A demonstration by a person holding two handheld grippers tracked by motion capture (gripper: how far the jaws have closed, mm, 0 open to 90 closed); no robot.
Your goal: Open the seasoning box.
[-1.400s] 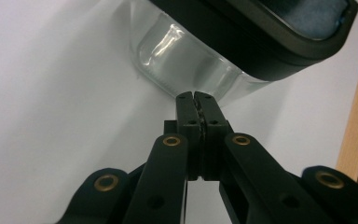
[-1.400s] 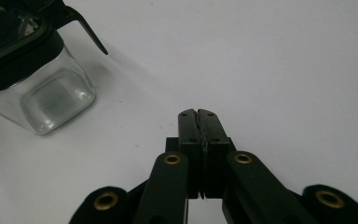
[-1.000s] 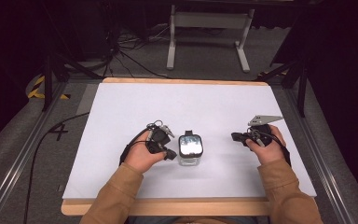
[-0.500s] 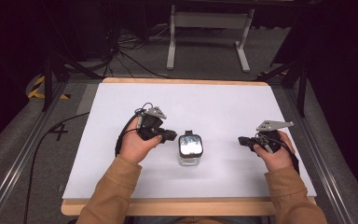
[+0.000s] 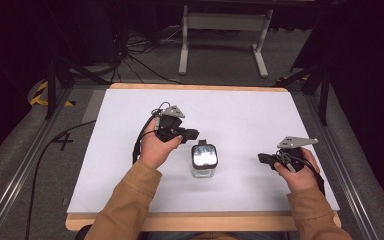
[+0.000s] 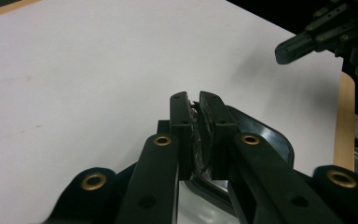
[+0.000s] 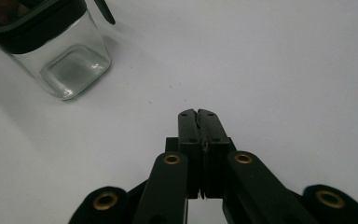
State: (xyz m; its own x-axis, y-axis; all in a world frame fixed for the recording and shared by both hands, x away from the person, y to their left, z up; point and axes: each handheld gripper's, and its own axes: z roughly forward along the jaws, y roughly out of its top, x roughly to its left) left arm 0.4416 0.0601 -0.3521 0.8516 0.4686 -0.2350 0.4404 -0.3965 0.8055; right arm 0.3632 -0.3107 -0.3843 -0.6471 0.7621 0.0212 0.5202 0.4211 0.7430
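Flanking the glass jar: left tongs raised, right tongs low, both closed.

One glass jar and two tongs on one table.

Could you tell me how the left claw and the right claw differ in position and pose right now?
The left claw sits close beside the glass jar, near its black lid; the right claw is well apart from the jar, toward the table's right edge. The left claw lies farther from the person than the right claw does. Both point inward toward the jar, and both have their jaws together with nothing between them.
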